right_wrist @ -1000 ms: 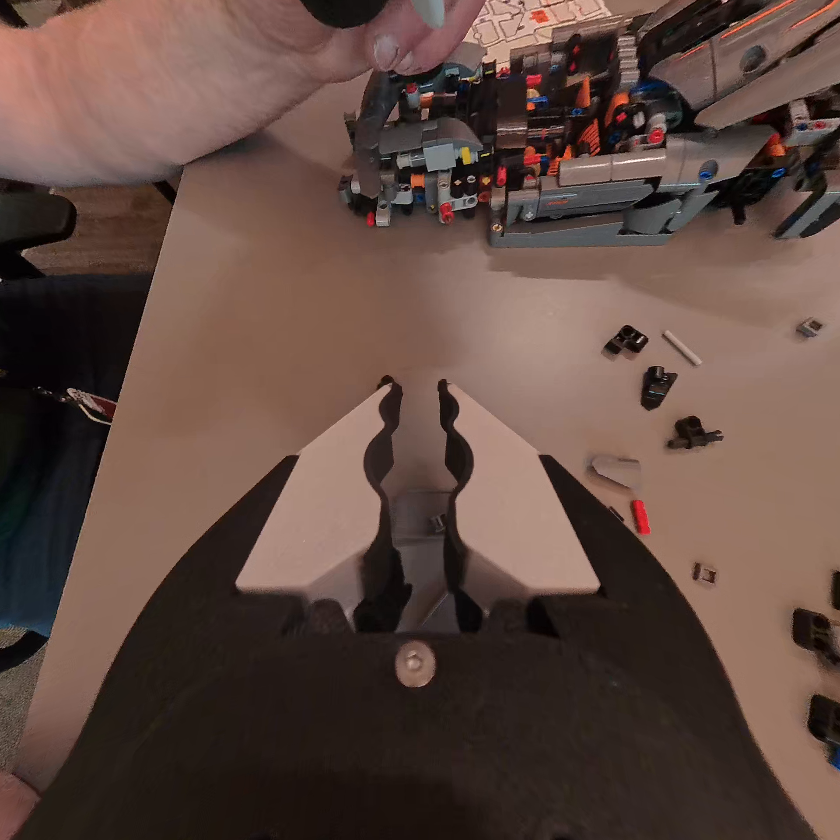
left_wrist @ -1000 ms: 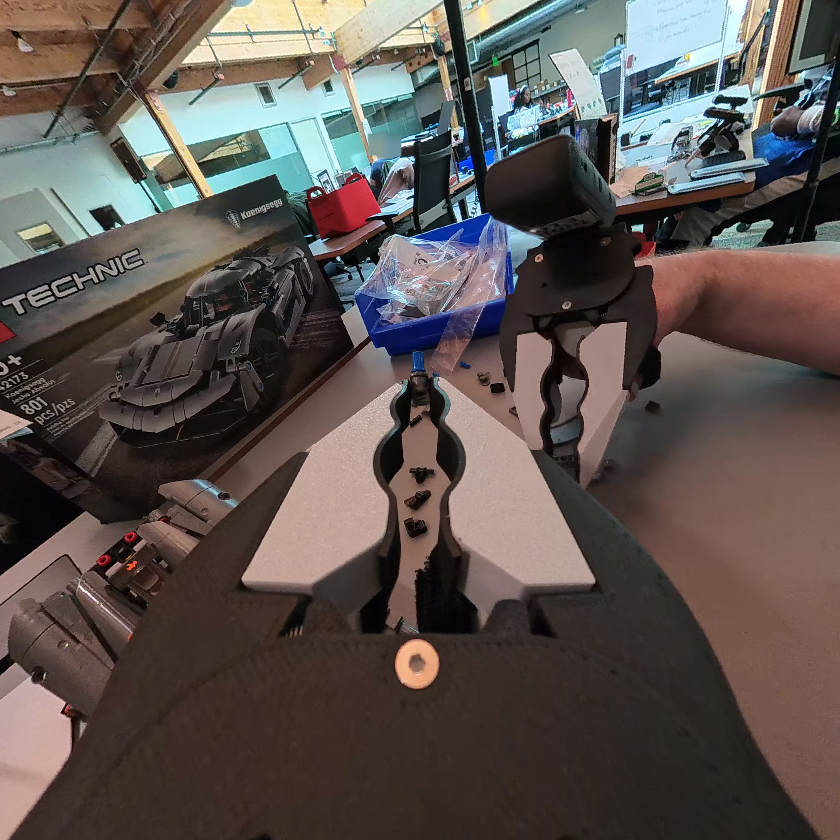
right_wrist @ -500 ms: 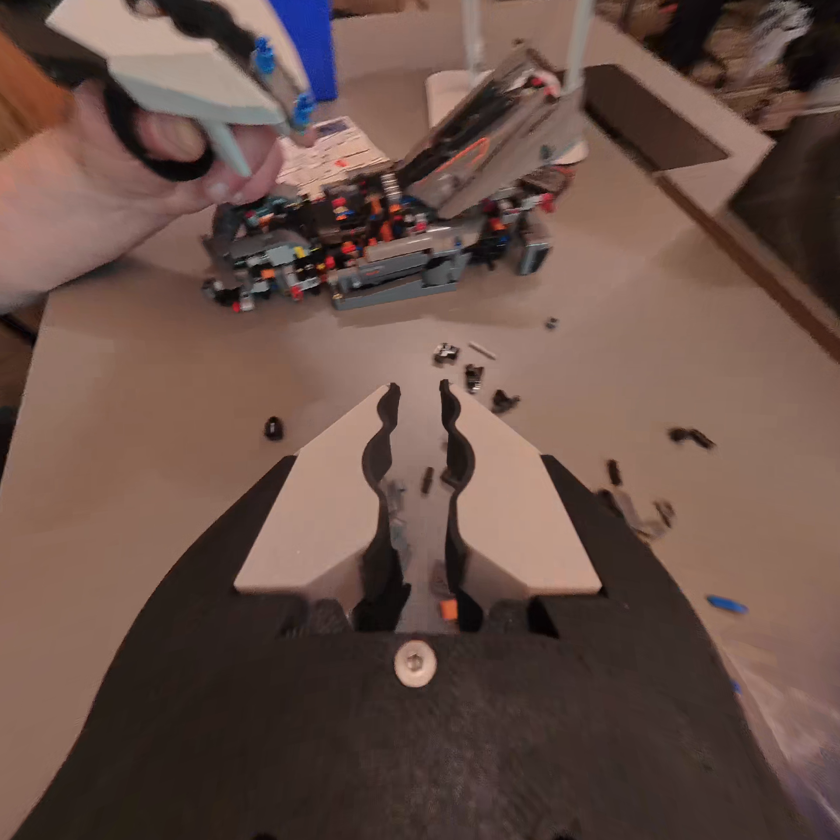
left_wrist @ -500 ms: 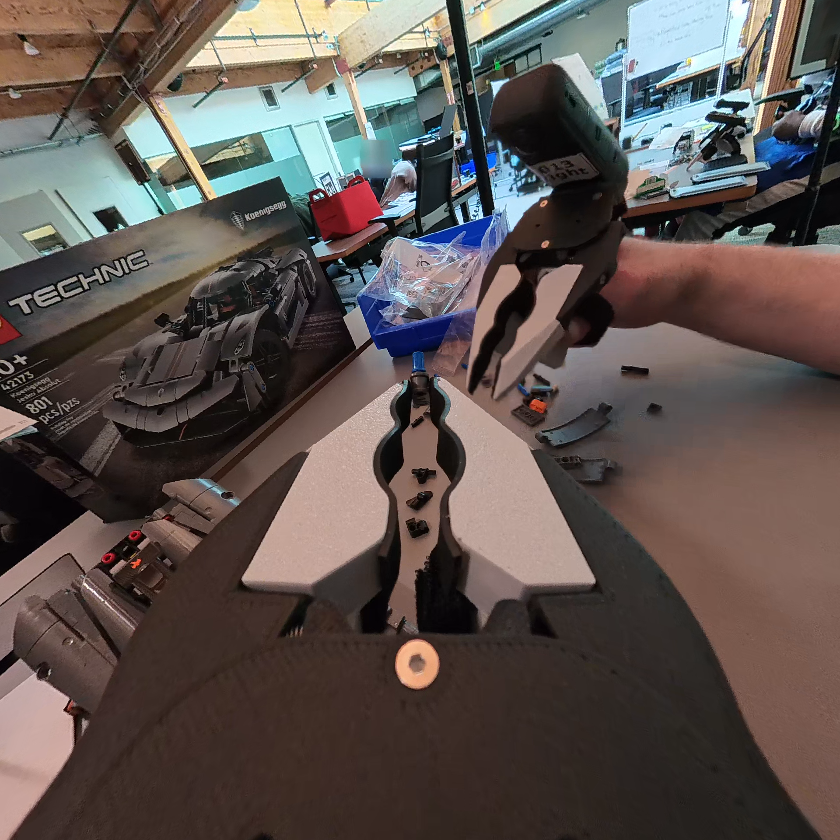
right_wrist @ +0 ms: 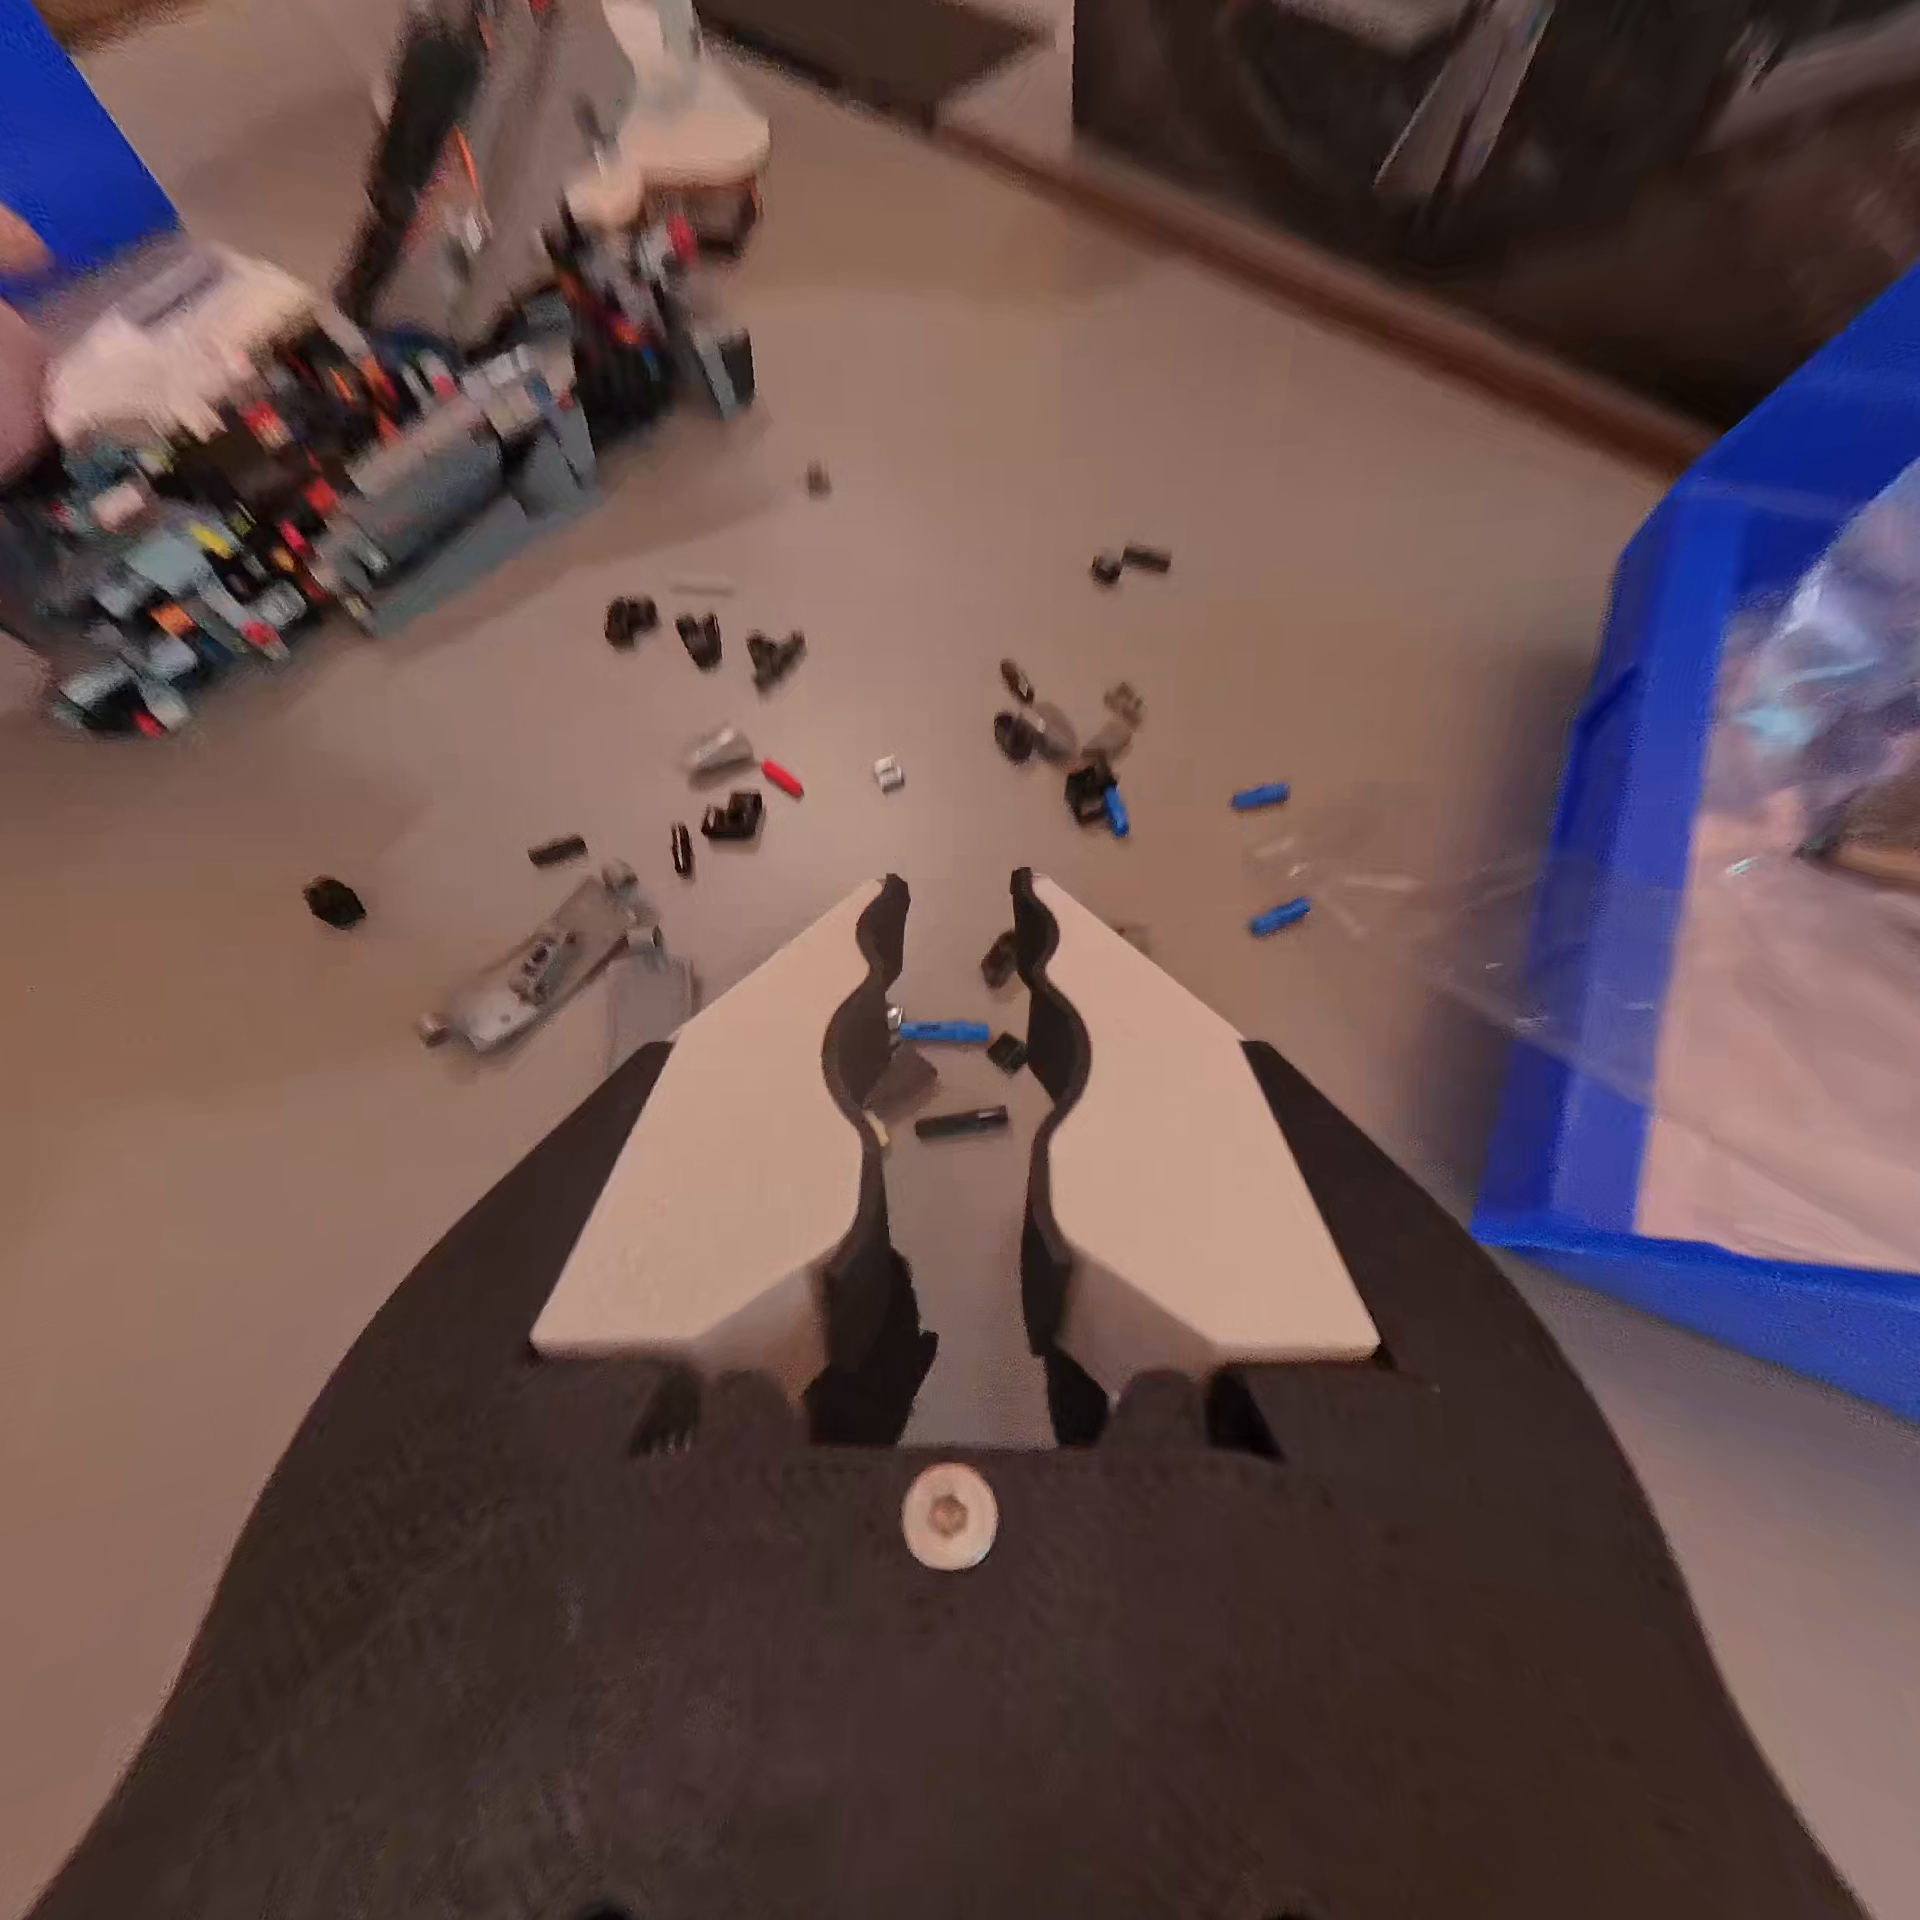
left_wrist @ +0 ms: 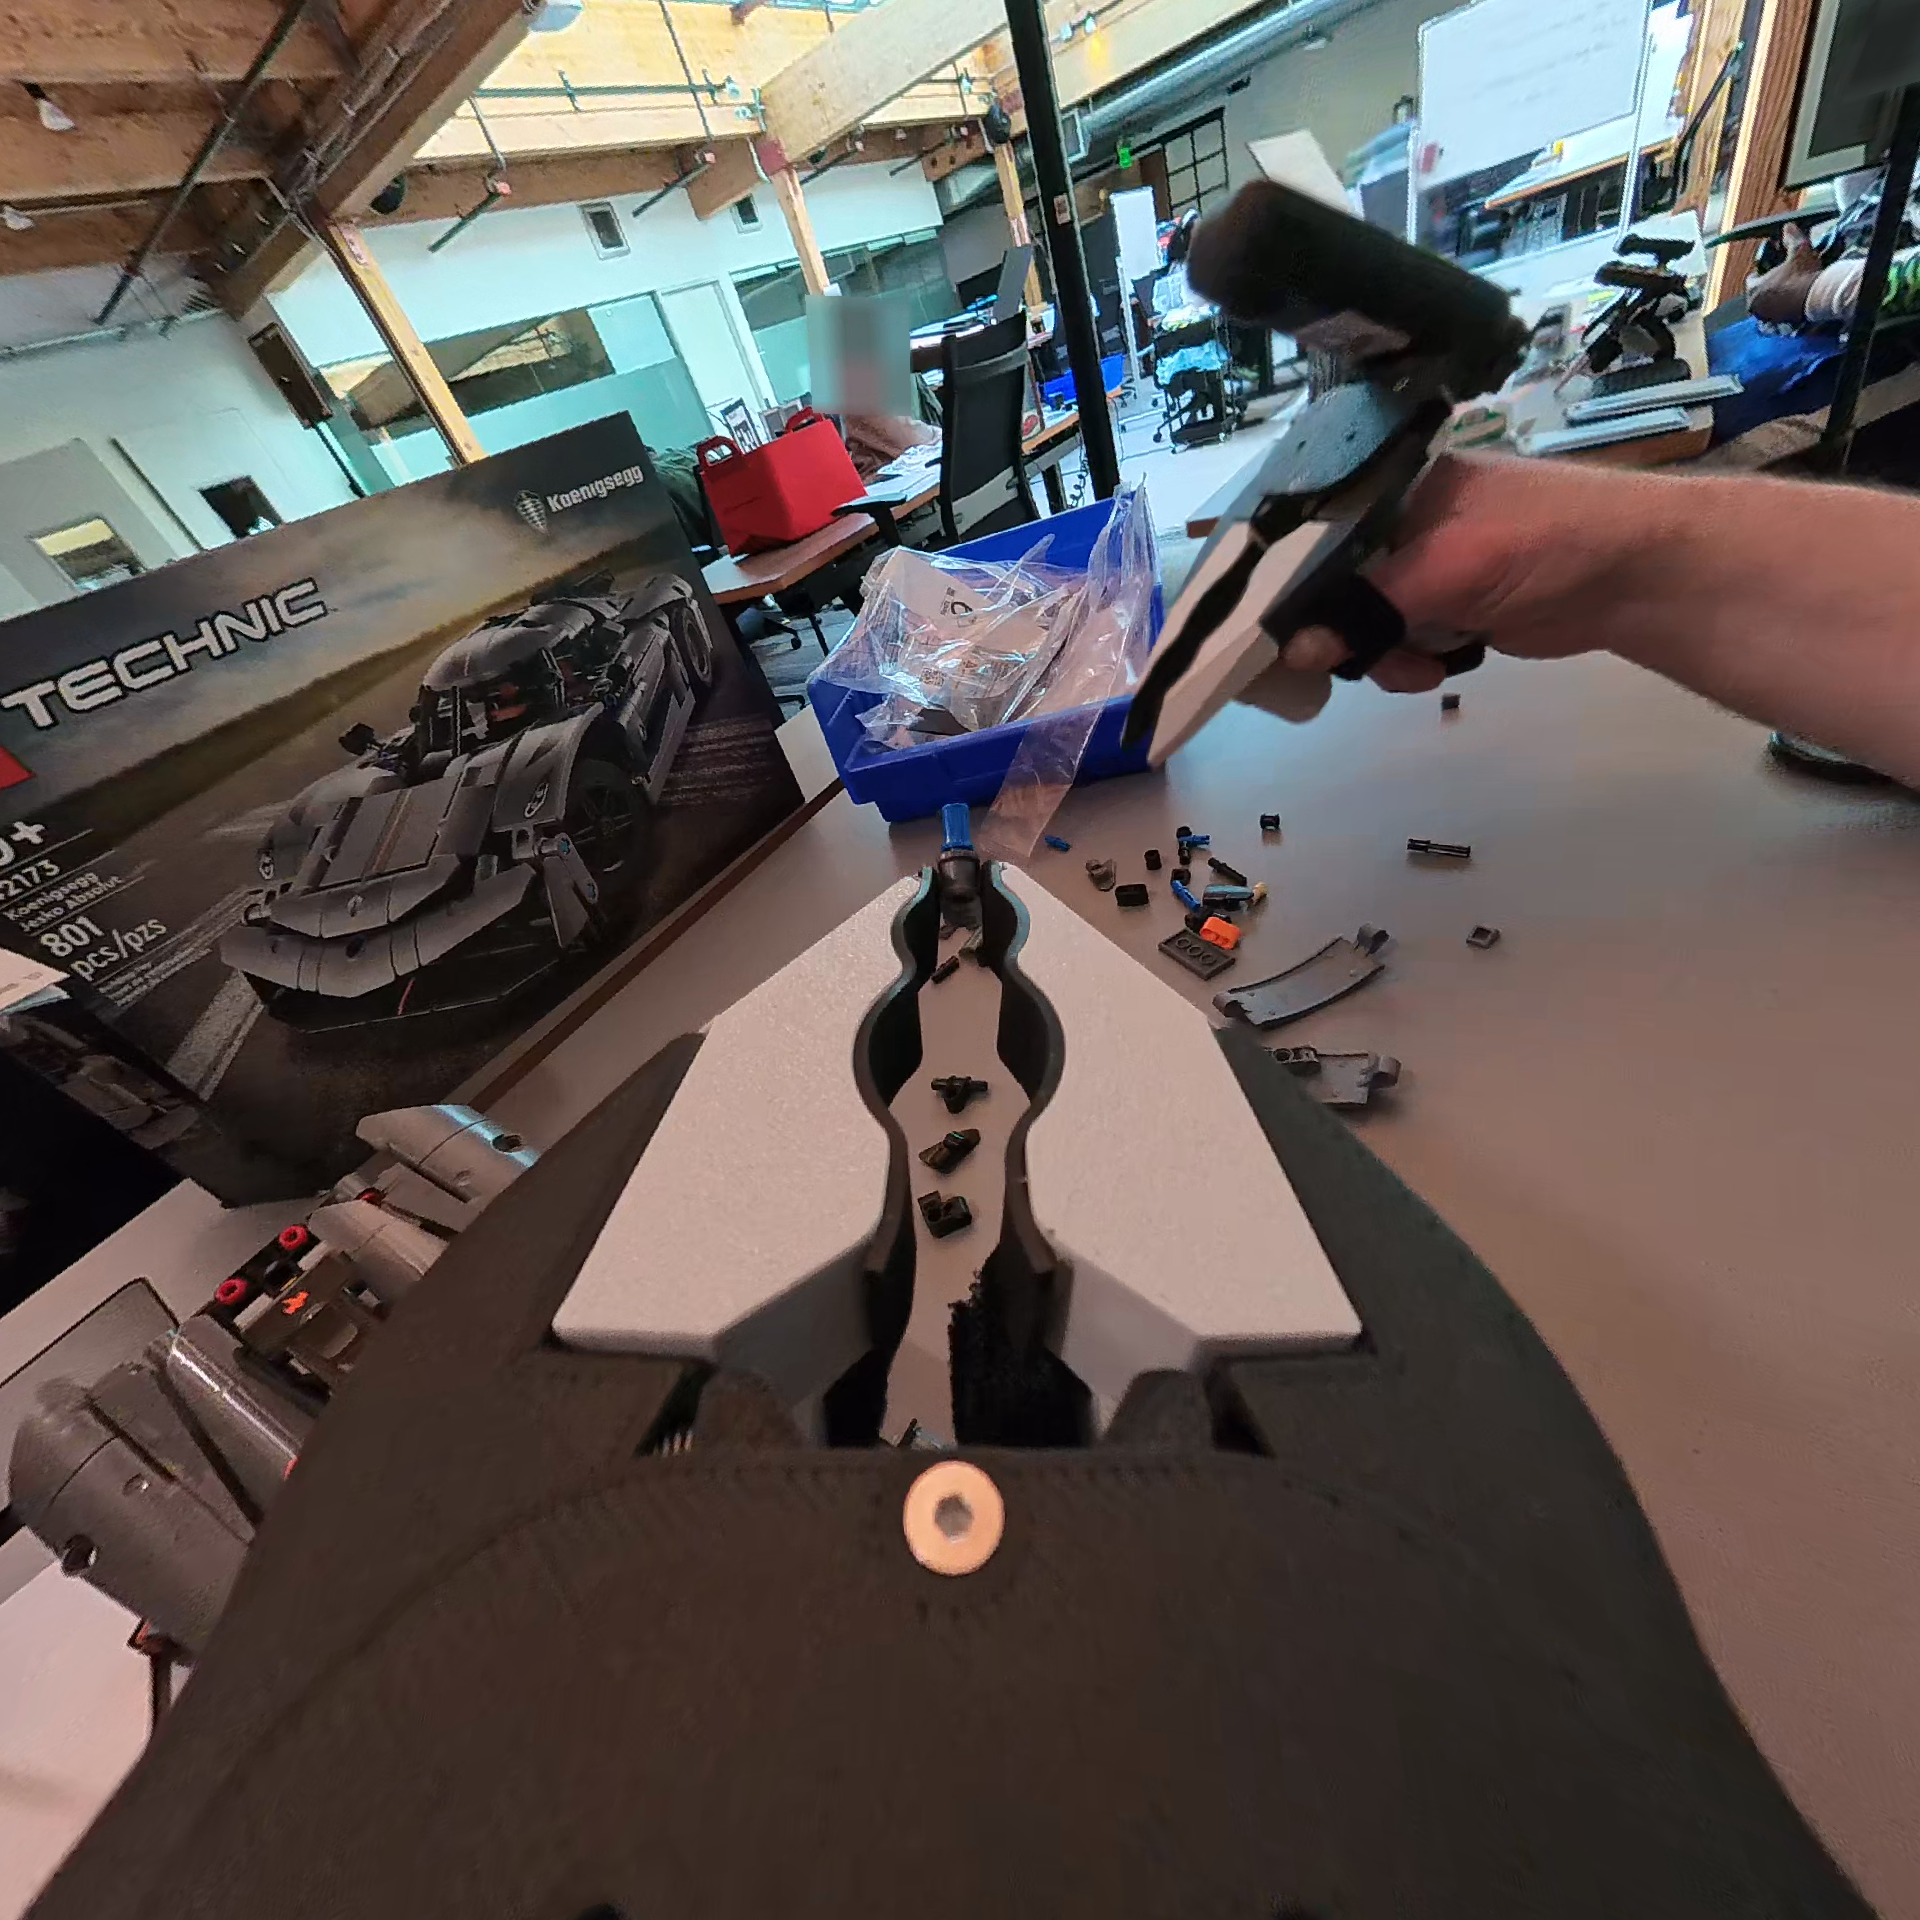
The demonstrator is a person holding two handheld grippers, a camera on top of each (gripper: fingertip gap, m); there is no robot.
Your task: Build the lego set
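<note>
My left gripper is shut on a small dark connector with a blue pin that sticks out past its tips, held above the table. My right gripper is open a little and empty. It hangs in the air over the loose pieces, tilted down. It also shows in the left wrist view, raised in front of the blue bin. The partly built grey car model stands at the far left, blurred; part of it shows in the left wrist view.
The blue bin holds clear plastic bags and stands close on my right gripper's right. The set's box leans at the table's left edge. Small black, blue and grey pieces and a curved grey panel lie scattered between. The left gripper's tips are roughly 20 cm from the right gripper's. The partly built grey car model lies some 15 cm from my left tips, 30 cm from my right tips.
My right gripper has lifted off the table and swung away from the model toward the blue bin. My left gripper has stayed still with its piece.
</note>
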